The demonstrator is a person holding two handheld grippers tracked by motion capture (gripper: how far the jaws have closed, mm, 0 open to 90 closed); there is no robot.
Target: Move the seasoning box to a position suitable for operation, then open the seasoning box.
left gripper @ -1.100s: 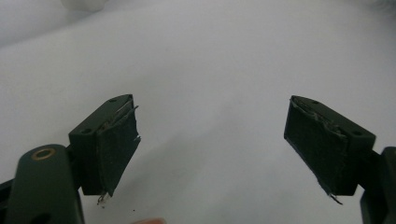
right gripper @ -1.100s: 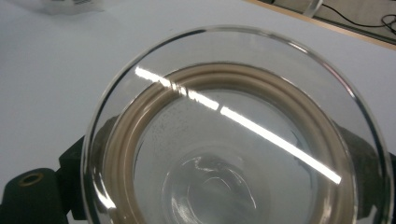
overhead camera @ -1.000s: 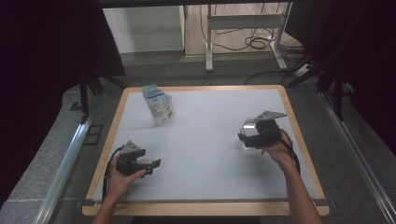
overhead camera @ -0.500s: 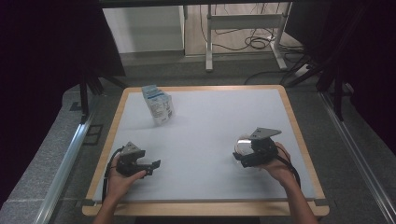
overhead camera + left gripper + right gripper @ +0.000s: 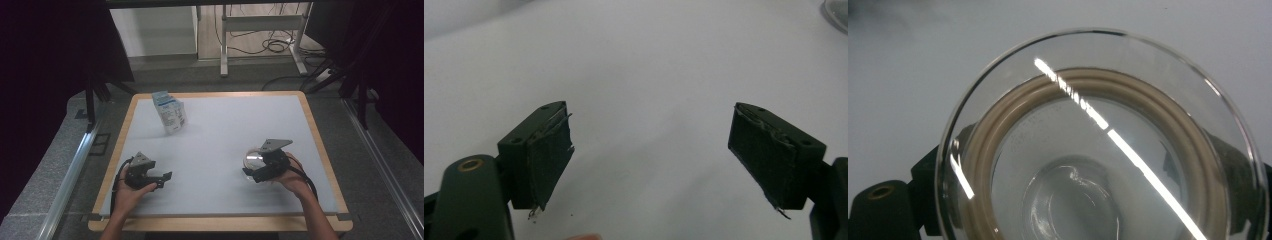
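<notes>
Right claw (image 5: pixel 251 174) grips a glass lid (image 5: pixel 253 159) with a beige seal ring; in the right gripper view the lid (image 5: pixel 1103 135) sits between the jaws, one dark pad visible through the glass at each side, seal facing the camera. In the high view the lid hangs low over the right front part of the tabletop (image 5: pixel 225 125); whether it touches the surface cannot be told. Left claw (image 5: pixel 165 177) rests near the left front corner, jaws wide apart and empty; the left gripper view shows the two pads (image 5: pixel 549 160) with bare white surface between them. Step in hand, as I judge it: carrying or placing the lid with the right hand (image 5: pixel 292 177), the left idle. Next move probably calls for lowering the lid flat and gently, since glass may slip or chip, then spreading the jaws without dragging it. Count: one lid, one small printed carton (image 5: pixel 169 112) standing tilted at the far left, well apart from both claws; two claws; one tabletop with a wooden rim.
</notes>
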